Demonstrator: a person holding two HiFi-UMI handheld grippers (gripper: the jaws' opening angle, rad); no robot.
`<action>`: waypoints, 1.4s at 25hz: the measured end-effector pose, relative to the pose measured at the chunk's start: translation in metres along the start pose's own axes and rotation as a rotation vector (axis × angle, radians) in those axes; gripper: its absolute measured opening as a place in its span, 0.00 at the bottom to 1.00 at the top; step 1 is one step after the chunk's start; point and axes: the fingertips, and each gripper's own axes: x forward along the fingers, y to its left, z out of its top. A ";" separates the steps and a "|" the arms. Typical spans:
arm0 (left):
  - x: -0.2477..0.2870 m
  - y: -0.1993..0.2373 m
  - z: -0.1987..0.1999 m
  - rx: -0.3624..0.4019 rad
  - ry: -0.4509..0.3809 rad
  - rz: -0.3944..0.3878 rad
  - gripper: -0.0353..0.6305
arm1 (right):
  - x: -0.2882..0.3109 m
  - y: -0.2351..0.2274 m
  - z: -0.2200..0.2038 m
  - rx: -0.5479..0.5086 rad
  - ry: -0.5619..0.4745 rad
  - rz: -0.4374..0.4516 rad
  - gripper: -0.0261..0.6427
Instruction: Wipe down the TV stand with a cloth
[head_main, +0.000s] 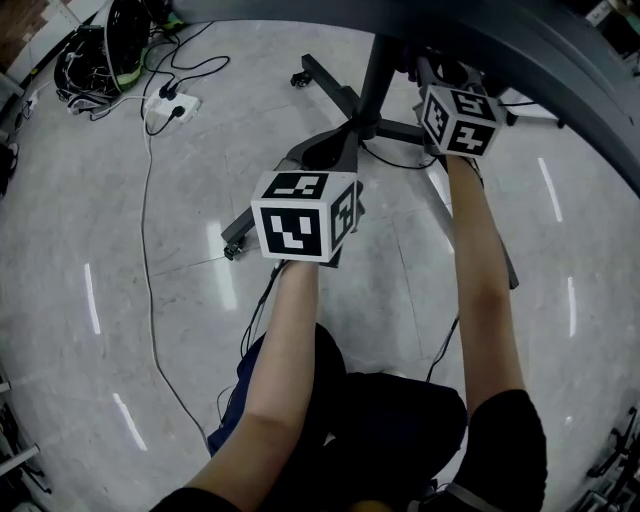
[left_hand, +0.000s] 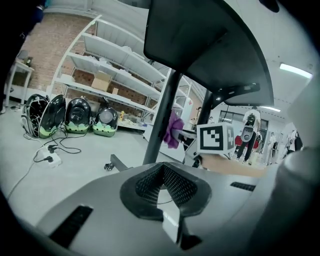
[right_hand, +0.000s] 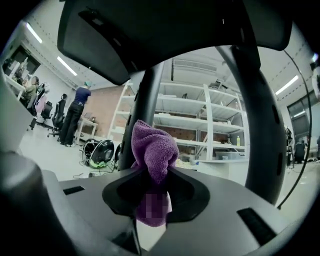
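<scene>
The right gripper (right_hand: 150, 172) jaws pinch a purple cloth (right_hand: 152, 145) beside the stand's pole (right_hand: 140, 100), ready for wiping; the left gripper (left_hand: 162, 172) jaws sit together, empty.

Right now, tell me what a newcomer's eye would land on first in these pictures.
The purple cloth stands out at once, bunched up and clamped in the right tongs, close in front of the TV stand's dark pole. In the head view, two black-and-white marker cubes show boldly against the pale floor, one at the end of each forearm.
</scene>
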 end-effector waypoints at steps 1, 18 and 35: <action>0.000 -0.001 -0.001 0.000 0.002 0.000 0.06 | 0.001 0.003 -0.013 -0.012 0.026 0.001 0.21; 0.002 -0.002 -0.007 0.021 0.023 0.009 0.06 | 0.006 0.030 -0.166 0.073 0.310 0.021 0.21; -0.003 -0.004 -0.001 0.030 0.015 -0.009 0.06 | -0.018 0.025 -0.232 0.101 0.507 -0.046 0.21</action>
